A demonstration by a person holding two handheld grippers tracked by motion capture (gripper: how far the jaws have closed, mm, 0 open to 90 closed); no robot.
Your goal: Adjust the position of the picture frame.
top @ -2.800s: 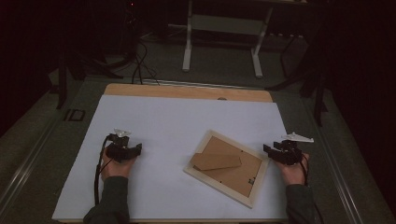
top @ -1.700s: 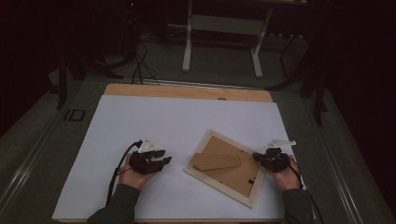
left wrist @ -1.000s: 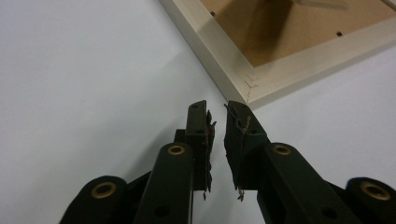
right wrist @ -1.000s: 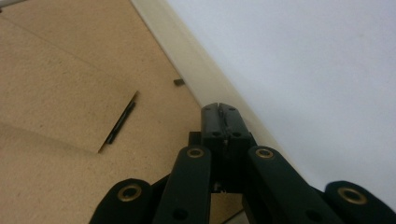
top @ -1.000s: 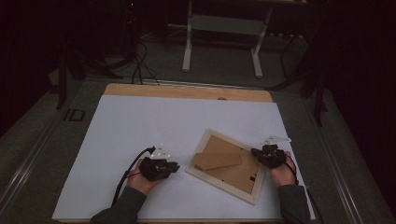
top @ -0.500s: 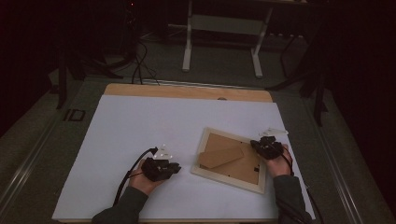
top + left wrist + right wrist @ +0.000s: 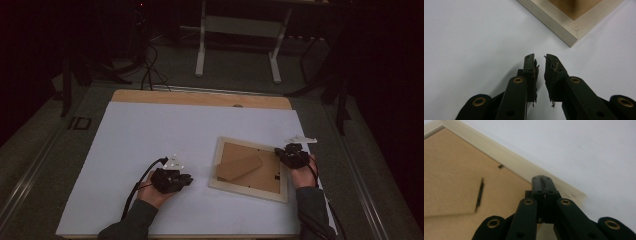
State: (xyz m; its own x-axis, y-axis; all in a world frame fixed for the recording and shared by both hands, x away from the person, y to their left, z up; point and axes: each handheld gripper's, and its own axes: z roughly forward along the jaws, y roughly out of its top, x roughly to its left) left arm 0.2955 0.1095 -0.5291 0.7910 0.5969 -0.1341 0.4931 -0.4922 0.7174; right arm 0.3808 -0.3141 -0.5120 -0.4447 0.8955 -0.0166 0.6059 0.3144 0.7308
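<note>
From the high view, the picture frame (image 7: 251, 169) lies face down on the white sheet (image 7: 150, 130) that covers the table, toward the right and near the person's edge, so its brown backing and the fold-out stand are on top, which I'd guess is the point if the back is what's being worked on. The right gripper (image 7: 291, 154) sits at the frame's right rail, looks like it's there to nudge or pin that side rather than grab it. The left gripper (image 7: 176, 180) rests on the sheet to the left of the frame, apart from it, probably waiting to brace the other side. In the left gripper view, the left gripper (image 7: 540, 58) has its jaws only a narrow crack apart with nothing between them, and they point at the pale wooden corner of the frame (image 7: 564, 23), which is near but not touched. In the right gripper view, the right gripper (image 7: 542, 178) has its jaws pressed fully together, holding nothing, the tip sitting over the frame's rail (image 7: 506, 160) close to a corner; whether it actually touches the wood I can't tell. Closed jaws make a decent blunt pusher, so that fits.
</note>
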